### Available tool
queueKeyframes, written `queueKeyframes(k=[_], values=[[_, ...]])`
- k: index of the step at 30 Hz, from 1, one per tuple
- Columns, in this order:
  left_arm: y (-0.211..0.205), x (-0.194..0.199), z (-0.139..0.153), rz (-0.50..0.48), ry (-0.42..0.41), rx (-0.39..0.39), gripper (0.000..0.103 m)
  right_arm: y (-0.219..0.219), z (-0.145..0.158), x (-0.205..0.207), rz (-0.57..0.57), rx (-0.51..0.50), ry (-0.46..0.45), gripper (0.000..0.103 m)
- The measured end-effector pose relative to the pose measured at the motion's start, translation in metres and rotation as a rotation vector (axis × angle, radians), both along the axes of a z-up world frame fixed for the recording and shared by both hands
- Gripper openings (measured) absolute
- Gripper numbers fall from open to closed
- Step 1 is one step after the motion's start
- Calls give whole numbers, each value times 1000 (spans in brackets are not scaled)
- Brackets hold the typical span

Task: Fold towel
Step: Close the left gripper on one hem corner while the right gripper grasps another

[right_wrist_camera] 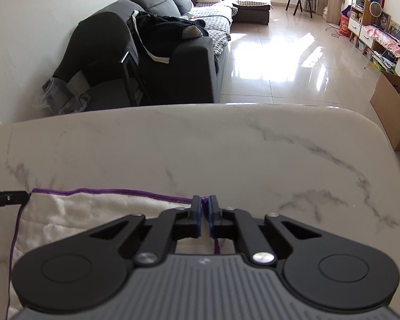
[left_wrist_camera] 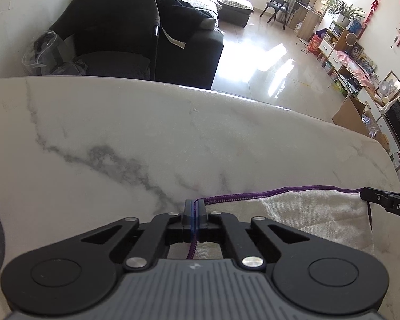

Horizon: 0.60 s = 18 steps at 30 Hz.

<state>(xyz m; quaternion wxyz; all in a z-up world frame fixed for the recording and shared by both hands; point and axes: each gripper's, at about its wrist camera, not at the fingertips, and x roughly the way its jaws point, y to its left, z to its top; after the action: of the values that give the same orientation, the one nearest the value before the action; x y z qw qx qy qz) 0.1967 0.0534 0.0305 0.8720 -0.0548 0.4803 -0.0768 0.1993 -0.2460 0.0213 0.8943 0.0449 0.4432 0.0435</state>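
Two far corners of the towel [left_wrist_camera: 314, 213] are pinched, one in my left gripper [left_wrist_camera: 195, 208], one in my right gripper [right_wrist_camera: 204, 205], both clamped on the purple hem. It lies flat on the table [left_wrist_camera: 173, 133]; I judge no fold made yet. Both grippers tilt steeply down, side by side.

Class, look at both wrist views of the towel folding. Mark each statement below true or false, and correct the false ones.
1. The left tool is shut on the towel corner. True.
2. The towel's hem is green. False: it is purple.
3. The towel lies on a marble table. True.
4. The right tool hangs open above the towel. False: it is shut on the far hem.
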Motion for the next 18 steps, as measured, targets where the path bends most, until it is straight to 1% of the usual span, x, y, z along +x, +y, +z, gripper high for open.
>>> queueKeyframes(k=[11, 18], values=[[-4, -26, 21, -23, -47, -14, 0, -1, 29, -28, 22, 42, -62, 4], [-7, -46, 26, -48, -64, -9, 0, 1, 40, -51, 36, 49, -91, 3]])
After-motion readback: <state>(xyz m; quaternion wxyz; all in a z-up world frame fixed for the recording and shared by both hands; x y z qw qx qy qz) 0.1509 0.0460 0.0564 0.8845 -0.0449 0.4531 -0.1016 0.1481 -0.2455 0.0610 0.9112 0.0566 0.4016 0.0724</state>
